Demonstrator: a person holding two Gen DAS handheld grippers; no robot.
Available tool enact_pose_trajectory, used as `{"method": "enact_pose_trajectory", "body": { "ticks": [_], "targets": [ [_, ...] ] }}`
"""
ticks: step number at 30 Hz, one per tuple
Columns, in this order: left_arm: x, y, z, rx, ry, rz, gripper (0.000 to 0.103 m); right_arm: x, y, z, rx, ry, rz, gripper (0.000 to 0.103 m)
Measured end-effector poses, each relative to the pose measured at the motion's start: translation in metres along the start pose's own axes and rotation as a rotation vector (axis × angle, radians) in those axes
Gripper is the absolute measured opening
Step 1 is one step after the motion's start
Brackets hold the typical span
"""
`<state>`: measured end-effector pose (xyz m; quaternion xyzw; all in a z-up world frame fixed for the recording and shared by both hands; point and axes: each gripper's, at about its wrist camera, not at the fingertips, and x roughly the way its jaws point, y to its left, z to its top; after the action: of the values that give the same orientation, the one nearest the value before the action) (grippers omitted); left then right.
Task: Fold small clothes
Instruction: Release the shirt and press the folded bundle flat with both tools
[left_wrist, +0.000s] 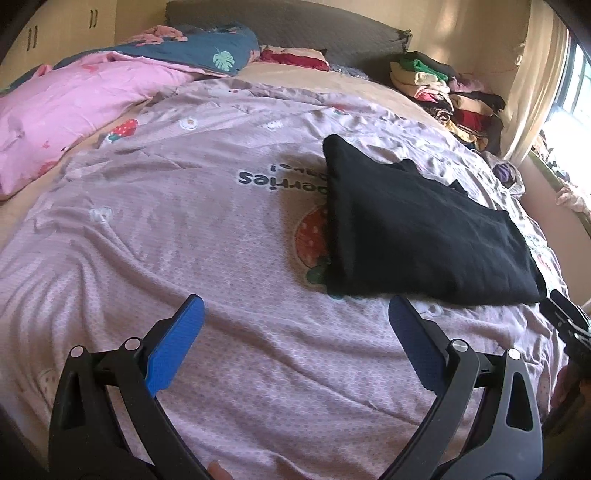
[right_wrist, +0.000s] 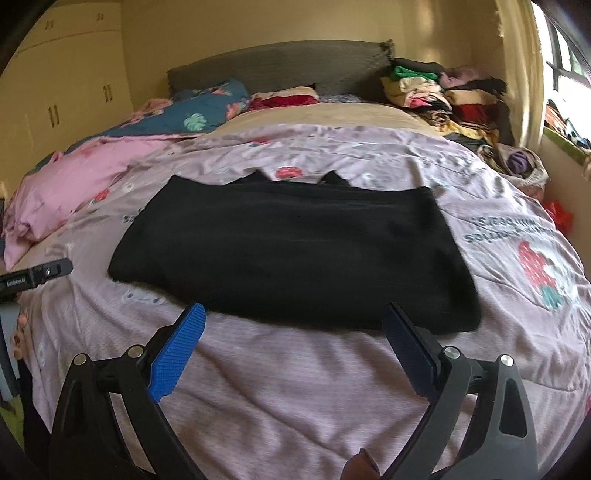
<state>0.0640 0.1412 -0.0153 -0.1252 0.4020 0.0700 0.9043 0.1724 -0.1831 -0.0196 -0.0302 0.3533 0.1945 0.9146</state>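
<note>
Two grippers are hovering over the bed with nothing between their pads, and one black garment (right_wrist: 295, 251) is lying flat on the lilac bedspread (right_wrist: 295, 387) ahead of them, already folded into a broad rectangle. Seen from the right wrist, the garment's long axis is running side to side across the view, its near edge sitting just beyond the fingertips of the right gripper (right_wrist: 293, 325), whose blue pads are standing wide apart and empty. From the left wrist, the same garment (left_wrist: 424, 236) is lying ahead and off to the right, so the left gripper (left_wrist: 295, 314) is facing mostly bare bedspread (left_wrist: 184, 240), its jaws also spread wide and holding nothing. I am judging the right hand to be the nearer and better lined up, with the left needing to shift toward the garment's left end before both can take an edge. Both grippers are pointing forward and down at the bed, angled rather than vertical. A pink quilt (left_wrist: 74, 107) is bunching at the far left, and a pile of clothes (left_wrist: 443, 92) is stacked by the headboard, well apart from the garment. The next fold, if one is left, is likely bringing one short end across to the other
</note>
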Motion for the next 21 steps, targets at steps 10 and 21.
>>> {"method": "enact_pose_trajectory", "body": {
  "ticks": [10, 21],
  "targets": [
    [0.01, 0.02, 0.005, -0.042, 0.013, 0.022, 0.093, 0.025, 0.054, 0.008, -0.115, 0.027, 0.041, 0.096],
    [0.033, 0.019, 0.04, -0.041, 0.02, 0.059, 0.093, 0.062, 0.128, 0.016, -0.344, 0.049, 0.042, 0.096]
  ]
}}
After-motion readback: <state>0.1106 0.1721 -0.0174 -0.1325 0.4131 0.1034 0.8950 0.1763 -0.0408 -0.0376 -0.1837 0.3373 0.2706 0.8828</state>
